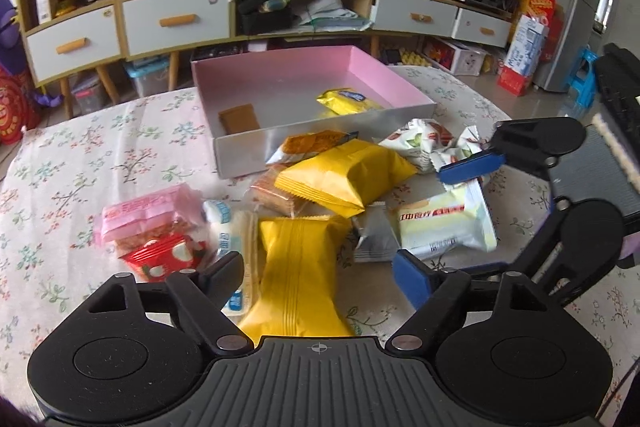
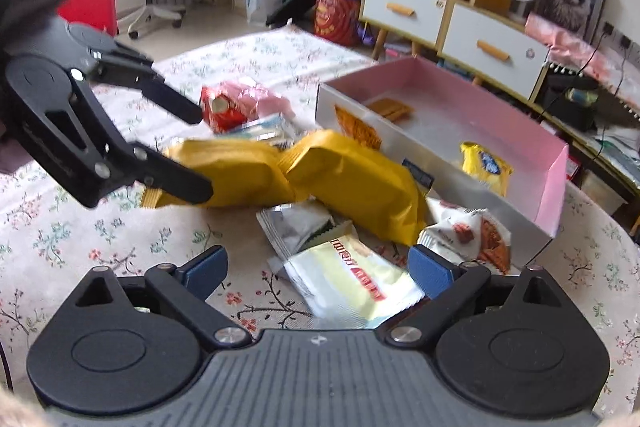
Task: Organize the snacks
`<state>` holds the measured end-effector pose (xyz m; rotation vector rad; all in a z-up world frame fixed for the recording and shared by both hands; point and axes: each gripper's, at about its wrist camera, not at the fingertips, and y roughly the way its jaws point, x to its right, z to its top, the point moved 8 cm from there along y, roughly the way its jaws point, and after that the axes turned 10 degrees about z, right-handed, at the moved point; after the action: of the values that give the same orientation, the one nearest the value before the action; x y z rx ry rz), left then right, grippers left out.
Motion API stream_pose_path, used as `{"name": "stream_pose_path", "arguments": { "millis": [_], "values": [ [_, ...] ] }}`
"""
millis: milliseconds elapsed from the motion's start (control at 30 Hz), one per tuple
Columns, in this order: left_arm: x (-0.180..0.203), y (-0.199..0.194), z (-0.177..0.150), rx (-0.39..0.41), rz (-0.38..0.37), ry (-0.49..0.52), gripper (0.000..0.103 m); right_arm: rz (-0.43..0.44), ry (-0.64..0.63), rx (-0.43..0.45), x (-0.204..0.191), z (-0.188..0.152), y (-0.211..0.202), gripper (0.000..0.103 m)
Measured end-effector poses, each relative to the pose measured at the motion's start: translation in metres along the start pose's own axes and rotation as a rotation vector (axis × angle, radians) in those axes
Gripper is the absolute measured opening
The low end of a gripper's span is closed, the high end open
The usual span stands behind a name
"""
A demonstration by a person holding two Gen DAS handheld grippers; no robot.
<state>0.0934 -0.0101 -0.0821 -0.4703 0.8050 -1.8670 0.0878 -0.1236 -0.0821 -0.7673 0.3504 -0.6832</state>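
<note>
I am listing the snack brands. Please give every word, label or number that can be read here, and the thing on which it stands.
No text can be read with certainty.
Cream and white flat packet: red band of characters, blurred.
Small yellow packet in the pink cardboard box: blue logo, too small.
Pink plastic packet: pale print, blurred.
Blue and white carton on the floor: letters, too small.

A floral tablecloth carries a pink box and scattered snack packets.
</note>
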Motion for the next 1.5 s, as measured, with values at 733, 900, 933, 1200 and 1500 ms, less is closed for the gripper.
{"name": "stream_pose_path", "arguments": {
  "millis": [733, 900, 933, 1200, 1500],
  "values": [
    [0.003, 0.024, -0.016, -0.158, 0.049, -0.014, 0.052, 0.035, 0.092, -0.141, -0.004, -0.019, 0.001, 0.068],
    [0.001, 0.03, -0.015, -0.17, 0.066, -0.053, 0.05, 0.035, 0.099, -0.145, -0.005, -0.018, 0.001, 0.058],
    [0.001, 0.031, -0.014, -0.173, 0.068, -0.059, 0.049, 0.036, 0.102, -0.144, -0.006, -0.018, 0.0, 0.053],
    [-0.001, 0.024, -0.01, -0.17, 0.082, -0.077, 0.037, 0.028, 0.084, -0.154, -0.01, -0.013, 0.002, 0.044],
    [-0.005, 0.014, -0.01, -0.185, 0.076, -0.087, 0.036, 0.023, 0.113, -0.129, -0.009, -0.007, -0.007, 0.043]
  ]
}}
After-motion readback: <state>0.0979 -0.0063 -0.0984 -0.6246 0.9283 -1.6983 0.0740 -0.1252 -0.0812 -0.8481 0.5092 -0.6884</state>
